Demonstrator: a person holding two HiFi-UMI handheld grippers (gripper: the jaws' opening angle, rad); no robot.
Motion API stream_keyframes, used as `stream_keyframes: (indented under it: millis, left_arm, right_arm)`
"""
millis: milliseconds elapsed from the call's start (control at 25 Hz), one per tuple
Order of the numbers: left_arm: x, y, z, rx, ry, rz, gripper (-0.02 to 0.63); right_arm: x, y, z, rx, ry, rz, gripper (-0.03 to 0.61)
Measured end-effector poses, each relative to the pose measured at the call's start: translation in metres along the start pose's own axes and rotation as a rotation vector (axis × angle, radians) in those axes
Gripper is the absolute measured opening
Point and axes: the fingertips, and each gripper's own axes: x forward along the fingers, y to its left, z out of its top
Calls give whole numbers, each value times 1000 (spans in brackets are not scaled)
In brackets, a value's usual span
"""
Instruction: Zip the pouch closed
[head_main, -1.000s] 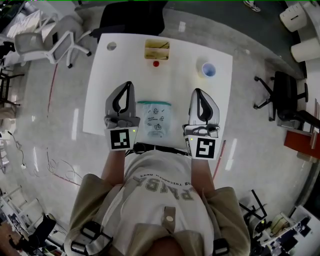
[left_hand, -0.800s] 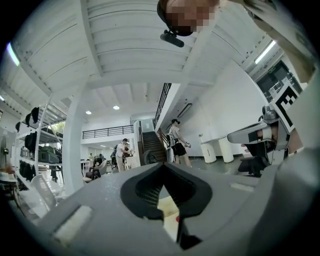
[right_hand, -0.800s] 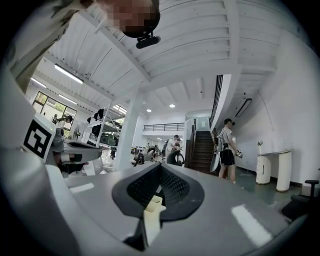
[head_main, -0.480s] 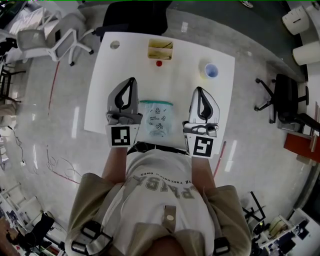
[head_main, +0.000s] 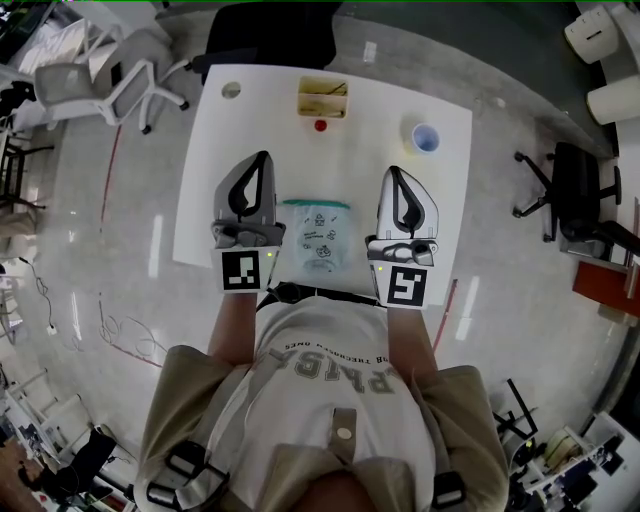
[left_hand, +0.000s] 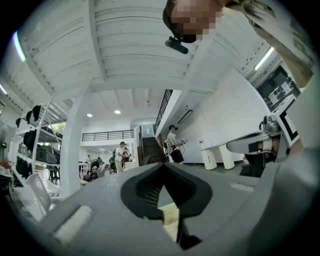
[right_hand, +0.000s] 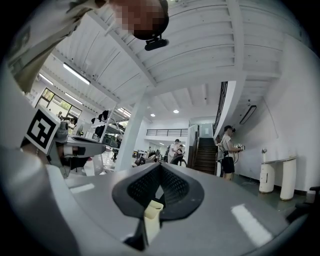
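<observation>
**Head view.** The left gripper (head_main: 261, 160) and right gripper (head_main: 392, 172) are held side by side over a white table (head_main: 360, 160), each with its jaws pressed together and empty. The pouch (head_main: 318, 236) lies flat between the two grippers, behind their jaw tips and touching neither. Ahead of the tips are a wooden box (head_main: 323, 97), a small red object (head_main: 320, 125) and a cup (head_main: 426, 137).

**Left gripper view.** The jaws meet at the tip with nothing pinched. They face a hall with a staircase (left_hand: 150, 148). The right gripper (left_hand: 257, 144) is off to one side.

**Right gripper view.** The jaws are likewise together and empty, with the left gripper (right_hand: 75, 148) alongside. The pouch is out of sight.
</observation>
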Motion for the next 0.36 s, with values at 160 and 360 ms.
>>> stream_keyframes:
  millis: [160, 360]
  left_arm:
    - [1, -1, 1, -3, -2, -6, 12]
    - [2, -3, -1, 4, 5, -7, 12]
  right_arm:
    - [1, 1, 5, 21, -3, -1, -3]
    - [3, 1, 6, 21, -6, 3, -3]
